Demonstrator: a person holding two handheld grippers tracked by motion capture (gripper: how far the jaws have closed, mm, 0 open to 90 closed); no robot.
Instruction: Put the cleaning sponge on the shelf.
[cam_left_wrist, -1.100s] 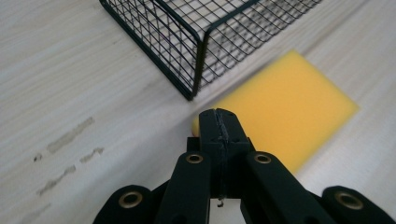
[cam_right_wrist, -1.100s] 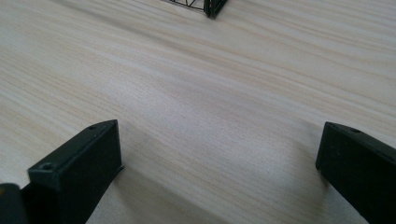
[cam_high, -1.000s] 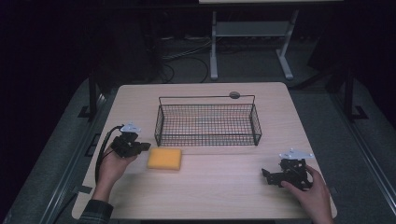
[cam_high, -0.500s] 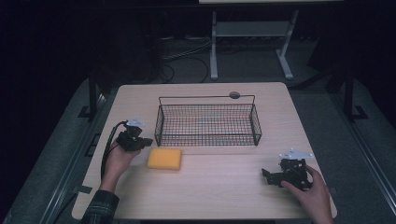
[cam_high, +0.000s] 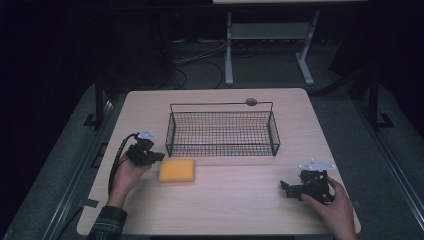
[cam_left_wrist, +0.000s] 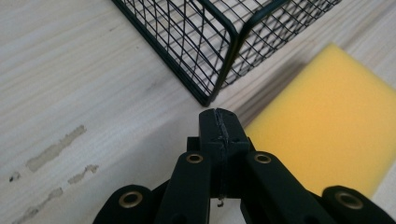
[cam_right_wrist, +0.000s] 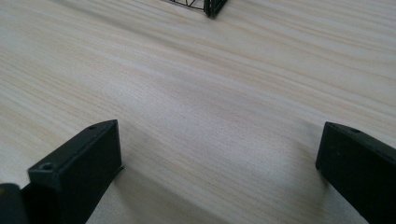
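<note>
A yellow sponge (cam_high: 176, 170) lies flat on the wooden table, just in front of the near-left corner of a black wire basket (cam_high: 222, 148). My left gripper (cam_high: 156, 157) is shut with nothing between its jaws, its tip just left of the sponge and apart from it. In the left gripper view the closed jaws (cam_left_wrist: 219, 125) point at the gap between the basket corner (cam_left_wrist: 229, 51) and the sponge (cam_left_wrist: 327, 126). My right gripper (cam_high: 285, 189) rests low over the table at the near right, open. Its two jaws stand wide apart over bare wood (cam_right_wrist: 219, 154).
The basket holds nothing. A small dark round disc (cam_high: 251, 102) sits at the table's far edge behind it. A white-legged stand (cam_high: 270, 35) and floor cables lie beyond the table. Pale smudges (cam_left_wrist: 53, 149) mark the wood near the left gripper.
The left gripper has edged a little forward and to the right, toward the basket's near-left corner. The right gripper has stayed where it was.
</note>
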